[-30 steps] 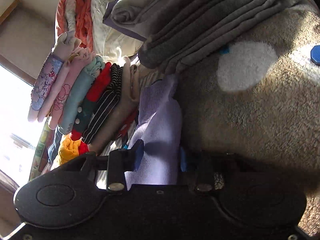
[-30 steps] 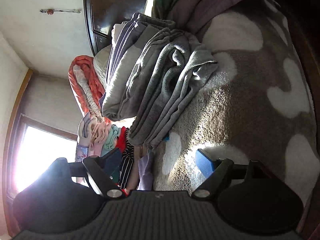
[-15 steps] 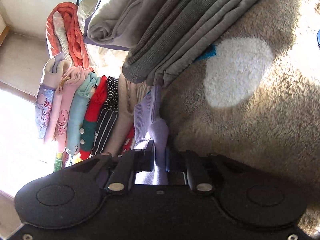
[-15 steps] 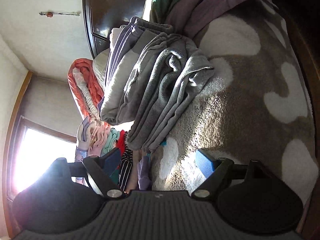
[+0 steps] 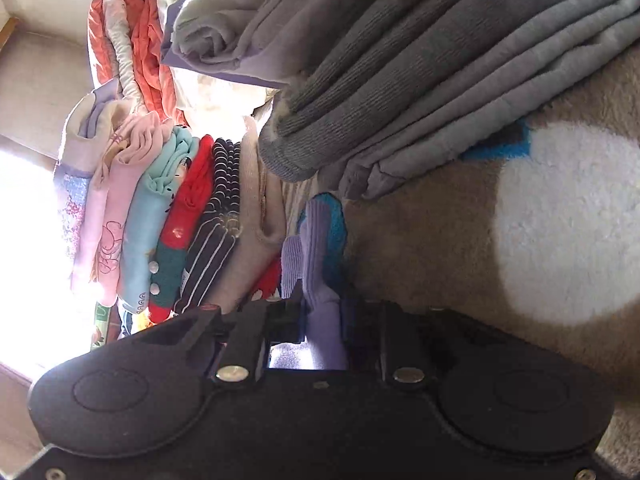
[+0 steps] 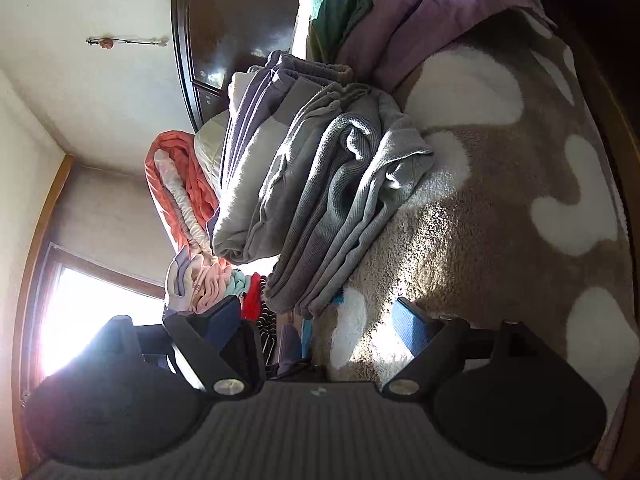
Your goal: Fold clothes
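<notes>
My left gripper [image 5: 320, 312] is shut on a folded lavender ribbed garment [image 5: 316, 256], which lies at the edge of a stack of small folded clothes [image 5: 160, 216] in pink, teal, red and stripes. A blue patch shows beside the lavender cloth. A pile of folded grey garments [image 5: 420, 92] fills the upper part of the left wrist view. In the right wrist view the same grey pile [image 6: 320, 192] lies on the blanket, and the lavender garment [image 6: 290, 344] shows low down. My right gripper [image 6: 316, 324] is open and holds nothing, its blue fingertips [image 6: 408, 330] over the blanket.
A fluffy brown blanket with white patches [image 6: 500, 208] covers the surface. An orange padded item [image 6: 176, 184] and a purple quilt [image 6: 432, 16] lie behind the piles. A dark wooden cabinet [image 6: 236, 12] and a bright window [image 6: 80, 312] stand further back.
My left gripper went from open around the lavender garment to shut on it, and moved closer to the grey pile. The right gripper stayed open and barely shifted.
</notes>
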### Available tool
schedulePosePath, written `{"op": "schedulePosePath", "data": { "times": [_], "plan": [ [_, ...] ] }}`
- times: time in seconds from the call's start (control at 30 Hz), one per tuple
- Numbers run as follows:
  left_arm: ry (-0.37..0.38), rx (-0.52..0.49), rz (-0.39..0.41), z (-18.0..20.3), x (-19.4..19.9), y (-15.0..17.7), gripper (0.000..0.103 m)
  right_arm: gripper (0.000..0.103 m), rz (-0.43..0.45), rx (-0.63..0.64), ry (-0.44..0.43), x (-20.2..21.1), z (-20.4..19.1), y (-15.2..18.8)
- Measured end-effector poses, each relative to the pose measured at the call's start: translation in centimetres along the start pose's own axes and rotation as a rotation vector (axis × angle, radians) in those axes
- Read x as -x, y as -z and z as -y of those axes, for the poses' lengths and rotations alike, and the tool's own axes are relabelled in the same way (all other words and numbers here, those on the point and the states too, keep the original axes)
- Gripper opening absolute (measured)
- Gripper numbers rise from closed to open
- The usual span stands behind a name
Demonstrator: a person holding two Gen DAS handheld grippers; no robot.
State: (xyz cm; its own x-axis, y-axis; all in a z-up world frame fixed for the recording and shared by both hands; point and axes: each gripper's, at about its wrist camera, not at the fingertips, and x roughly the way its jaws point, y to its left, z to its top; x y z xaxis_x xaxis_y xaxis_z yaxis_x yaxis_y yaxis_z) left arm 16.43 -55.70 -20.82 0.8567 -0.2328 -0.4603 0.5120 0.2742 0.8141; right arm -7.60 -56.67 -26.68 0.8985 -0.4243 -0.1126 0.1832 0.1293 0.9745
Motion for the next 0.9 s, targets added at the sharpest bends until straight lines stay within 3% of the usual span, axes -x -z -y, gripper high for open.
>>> {"op": "schedulePosePath", "data": {
  "times": [0.1,0.2,0.3,0.4,0.5,0.67,0.9],
  "plan": [
    [0.062,0.128,0.018,-3.0,1.3,0.3,0.012,0.083,0.007,0.011,-0.023,0.4,-0.3,0.0],
    [0.171,0.311,0.052,-7.9,3.0,1.2,0.012,0.083,-0.013,0.097,-0.04,0.6,-1.5,0.7],
    [0.287,0.489,0.108,-12.9,4.9,3.2,0.011,0.083,-0.119,0.261,-0.093,0.1,-4.0,2.8],
    [0.372,0.638,0.164,-17.7,6.6,5.9,0.011,0.083,-0.282,0.508,-0.17,-0.5,-7.6,7.5],
    [0.381,0.736,0.201,-21.4,8.5,8.7,0.011,0.083,-0.428,0.744,-0.245,-0.6,-10.7,13.0],
    [0.325,0.85,0.257,-27.3,11.6,13.9,0.011,0.083,-0.6,1.051,-0.278,0.1,-13.2,21.8],
    [0.261,1.011,0.261,-33.5,14.3,22.2,0.011,0.074,-0.651,1.293,-0.248,1.0,-13.5,28.2]
  ]
}}
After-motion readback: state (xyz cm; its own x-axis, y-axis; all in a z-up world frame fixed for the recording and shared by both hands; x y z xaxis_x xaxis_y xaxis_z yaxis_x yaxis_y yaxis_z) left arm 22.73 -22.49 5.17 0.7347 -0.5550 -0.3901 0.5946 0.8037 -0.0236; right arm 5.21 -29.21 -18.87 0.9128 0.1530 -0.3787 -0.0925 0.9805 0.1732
